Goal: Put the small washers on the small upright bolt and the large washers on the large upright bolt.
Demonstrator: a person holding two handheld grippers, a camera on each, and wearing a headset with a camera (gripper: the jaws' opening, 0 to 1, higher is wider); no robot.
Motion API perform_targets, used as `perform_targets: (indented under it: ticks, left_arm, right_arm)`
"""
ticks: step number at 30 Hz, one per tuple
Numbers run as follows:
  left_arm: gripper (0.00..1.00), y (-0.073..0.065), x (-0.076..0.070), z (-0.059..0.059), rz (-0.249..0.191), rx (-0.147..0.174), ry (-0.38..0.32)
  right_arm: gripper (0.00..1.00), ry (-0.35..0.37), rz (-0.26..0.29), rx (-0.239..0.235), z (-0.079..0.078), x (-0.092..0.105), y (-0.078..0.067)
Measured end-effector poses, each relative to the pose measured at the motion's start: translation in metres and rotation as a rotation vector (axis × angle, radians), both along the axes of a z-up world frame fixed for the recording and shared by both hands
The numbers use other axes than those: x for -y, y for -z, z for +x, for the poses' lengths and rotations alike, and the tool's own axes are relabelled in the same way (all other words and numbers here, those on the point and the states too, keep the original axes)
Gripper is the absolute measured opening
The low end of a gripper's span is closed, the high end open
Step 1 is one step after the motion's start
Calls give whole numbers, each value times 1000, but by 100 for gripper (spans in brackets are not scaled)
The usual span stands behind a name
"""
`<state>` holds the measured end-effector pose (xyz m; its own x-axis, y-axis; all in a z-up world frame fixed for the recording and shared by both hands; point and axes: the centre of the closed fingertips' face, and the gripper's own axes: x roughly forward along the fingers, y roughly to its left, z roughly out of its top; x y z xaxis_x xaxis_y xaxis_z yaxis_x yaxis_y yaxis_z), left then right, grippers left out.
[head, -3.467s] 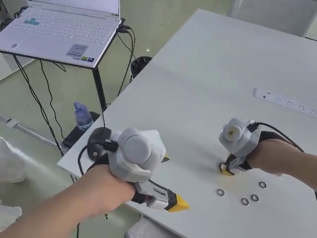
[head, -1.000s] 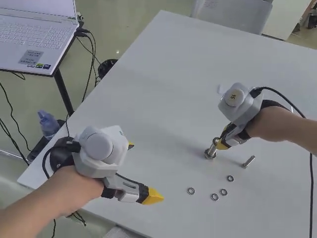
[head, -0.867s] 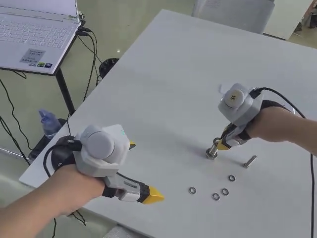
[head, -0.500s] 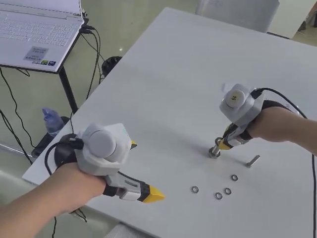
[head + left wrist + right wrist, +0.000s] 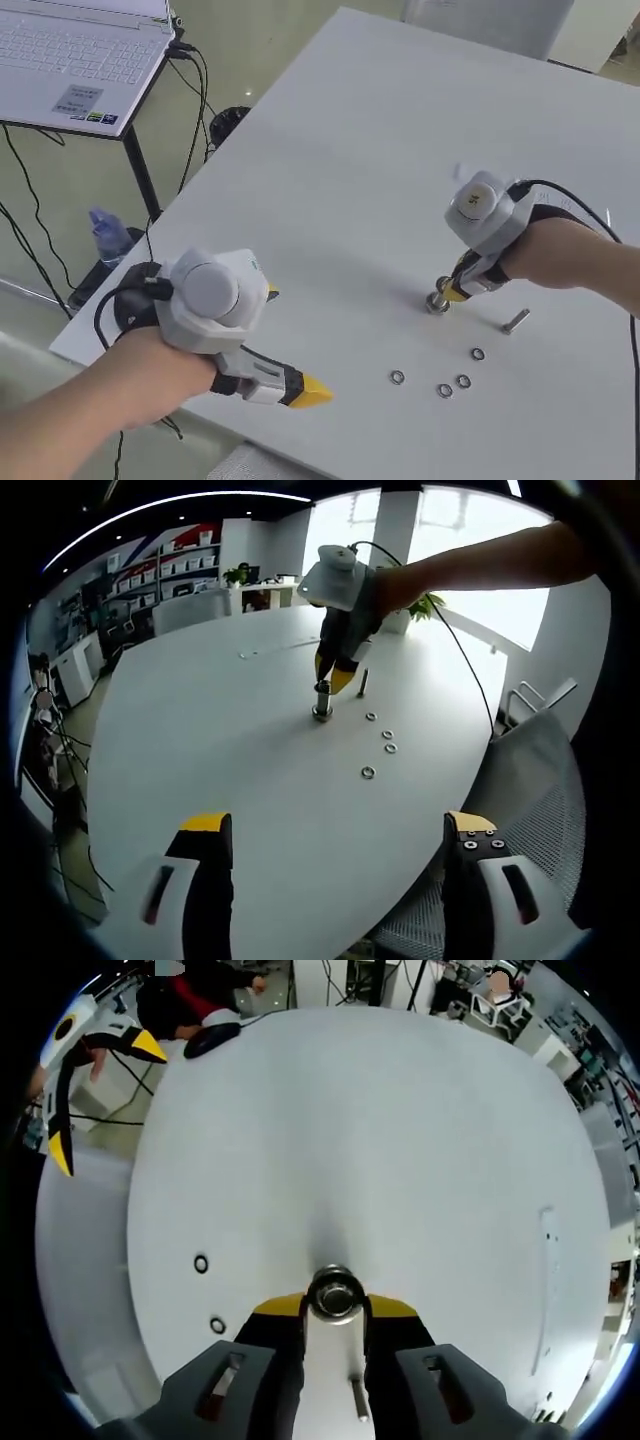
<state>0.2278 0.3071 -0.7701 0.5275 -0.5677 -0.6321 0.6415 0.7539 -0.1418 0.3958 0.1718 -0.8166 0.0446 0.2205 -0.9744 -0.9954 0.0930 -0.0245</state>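
Observation:
A large bolt (image 5: 438,300) stands upright on the white table (image 5: 360,160), and my right gripper (image 5: 452,293) is shut on it from above right. In the right gripper view the bolt's head (image 5: 333,1293) sits between the yellow tips. A small bolt (image 5: 516,321) lies flat just to the right. Several washers lie loose in front of it, one of them (image 5: 397,377) furthest left. My left gripper (image 5: 291,342) hovers open over the table's near left edge, with nothing between its fingers. Its own view shows the large bolt (image 5: 322,700) and washers (image 5: 368,772) ahead.
A laptop (image 5: 80,50) on a stand, cables and a water bottle (image 5: 110,235) are beyond the table's left edge. A mesh chair (image 5: 530,780) stands by the near edge. A power strip (image 5: 543,1290) lies far off on the table.
3.5 s ago the right gripper was low on the table beside the washers. Over the last second it has held the upright large bolt still; the view has shifted, the left gripper stays open.

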Motion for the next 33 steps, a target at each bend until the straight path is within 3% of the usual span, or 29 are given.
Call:
perform_targets:
  ticks: [33]
  left_arm:
    - [86,0,-6,2,8,-9,11]
  right_arm:
    - [22,12,-35,-16,0,1,37]
